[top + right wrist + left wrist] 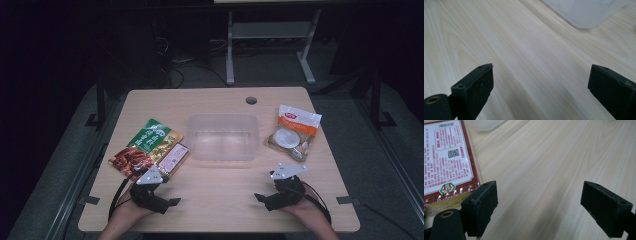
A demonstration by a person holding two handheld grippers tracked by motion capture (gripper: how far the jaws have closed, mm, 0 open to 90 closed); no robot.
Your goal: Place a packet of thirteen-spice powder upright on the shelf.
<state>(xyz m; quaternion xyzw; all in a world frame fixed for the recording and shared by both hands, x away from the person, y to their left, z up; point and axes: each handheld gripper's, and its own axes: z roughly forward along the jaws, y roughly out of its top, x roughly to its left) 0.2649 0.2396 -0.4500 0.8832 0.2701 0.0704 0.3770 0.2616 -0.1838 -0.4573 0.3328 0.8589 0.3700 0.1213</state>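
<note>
A clear plastic tub (223,136) stands empty at the middle of the wooden table (220,190). Left of it lie three flat packets: a green one (154,135), a red-brown one (131,160) and a pink-labelled one (172,158), whose printed back (446,160) lies just left of my left gripper's jaws. An orange-and-white bag (294,132) lies right of the tub. My left gripper (172,202) rests open near the front left, jaws pointing right over bare wood. My right gripper (260,197) rests open at the front right, jaws pointing left, with a corner of the tub (586,12) ahead.
A round cable hole (251,100) sits near the table's far edge. Beyond the table stand a white desk frame (267,45) and loose cables on a dark floor. Bare wood stretches between the two grippers along the front edge.
</note>
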